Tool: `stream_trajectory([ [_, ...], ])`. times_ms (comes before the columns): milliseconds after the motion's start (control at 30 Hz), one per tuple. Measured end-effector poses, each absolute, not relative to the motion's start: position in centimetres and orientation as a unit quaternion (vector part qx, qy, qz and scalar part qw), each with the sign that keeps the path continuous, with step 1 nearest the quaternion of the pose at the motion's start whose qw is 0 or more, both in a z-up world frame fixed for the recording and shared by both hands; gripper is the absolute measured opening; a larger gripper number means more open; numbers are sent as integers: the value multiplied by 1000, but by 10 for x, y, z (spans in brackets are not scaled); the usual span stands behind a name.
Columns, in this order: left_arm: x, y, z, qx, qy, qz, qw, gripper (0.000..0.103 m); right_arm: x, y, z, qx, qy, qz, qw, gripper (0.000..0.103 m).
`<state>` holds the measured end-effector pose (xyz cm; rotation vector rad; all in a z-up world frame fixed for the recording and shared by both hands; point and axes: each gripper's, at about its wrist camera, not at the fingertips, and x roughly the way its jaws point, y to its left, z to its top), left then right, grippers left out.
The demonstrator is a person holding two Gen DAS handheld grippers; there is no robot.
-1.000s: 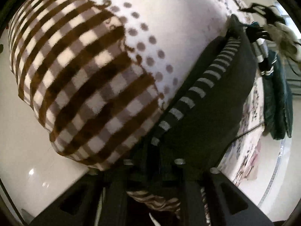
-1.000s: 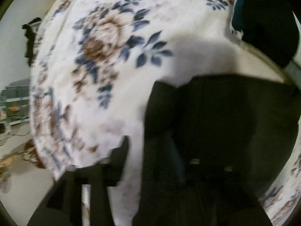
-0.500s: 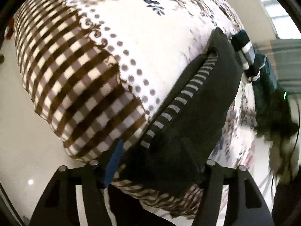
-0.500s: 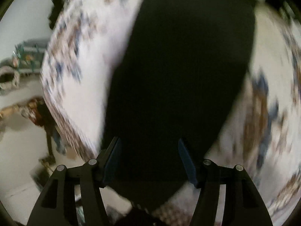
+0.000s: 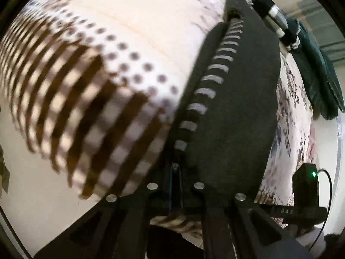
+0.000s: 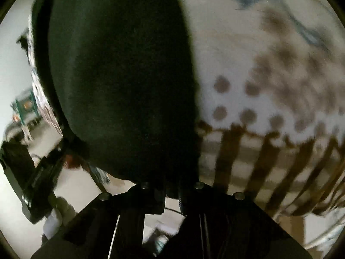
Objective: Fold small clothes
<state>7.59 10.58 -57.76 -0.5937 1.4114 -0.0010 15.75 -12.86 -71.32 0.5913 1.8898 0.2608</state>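
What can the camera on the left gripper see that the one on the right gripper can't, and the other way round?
Only the left wrist view shows the grey-striped edge of the black garment, a dark green garment heaped at the far side, and a black device with a green light.

Only the right wrist view shows a green rack standing on the floor.

Both show the black garment lying on the patterned blanket, with brown dots and checks, and each gripper's jaws closed at the garment's near edge.
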Motion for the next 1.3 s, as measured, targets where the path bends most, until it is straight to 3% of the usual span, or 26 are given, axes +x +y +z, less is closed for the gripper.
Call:
stream_trajectory([
  [167, 79, 112, -547, -287, 653, -11, 701, 8, 152, -137, -708, 240, 804, 106, 533, 7],
  [233, 98, 108, -516, -275, 634, -31, 722, 33, 168, -148, -694, 260, 798, 109, 532, 11],
  [267, 108, 105, -503, -273, 620, -42, 735, 59, 178, -152, -685, 267, 791, 113, 539, 15],
  [300, 124, 105, -489, -271, 599, -52, 752, 74, 188, -158, -677, 270, 783, 112, 548, 21],
  [333, 138, 107, -482, -273, 587, -55, 760, 75, 202, -166, -666, 279, 772, 110, 561, 42],
  [367, 155, 108, -479, -279, 577, -61, 765, 75, 216, -174, -657, 290, 762, 107, 569, 56],
  [567, 319, 100, -501, -294, 547, -99, 777, 75, 331, -217, -634, 337, 698, 88, 625, 57],
  [700, 444, 86, -543, -261, 563, -127, 774, 75, 428, -234, -635, 335, 656, 70, 673, 57],
  [867, 534, 75, -593, -213, 593, -142, 764, 72, 545, -264, -648, 378, 611, 53, 694, 57],
  [933, 548, 70, -598, -210, 586, -162, 765, 34, 581, -271, -658, 393, 597, 39, 698, 57],
  [967, 551, 68, -599, -212, 583, -177, 764, 5, 590, -271, -663, 401, 595, 38, 695, 57],
  [1033, 553, 62, -592, -199, 571, -195, 772, 5, 614, -270, -674, 425, 593, 46, 683, 57],
  [1100, 553, 60, -580, -194, 550, -212, 784, 5, 625, -269, -678, 427, 590, 53, 684, 45],
  [1133, 554, 61, -573, -200, 540, -220, 788, 5, 622, -266, -672, 407, 587, 49, 698, 11],
  [1300, 575, 69, -593, -214, 557, -212, 774, 5, 628, -277, -663, 348, 564, -13, 748, 10],
])
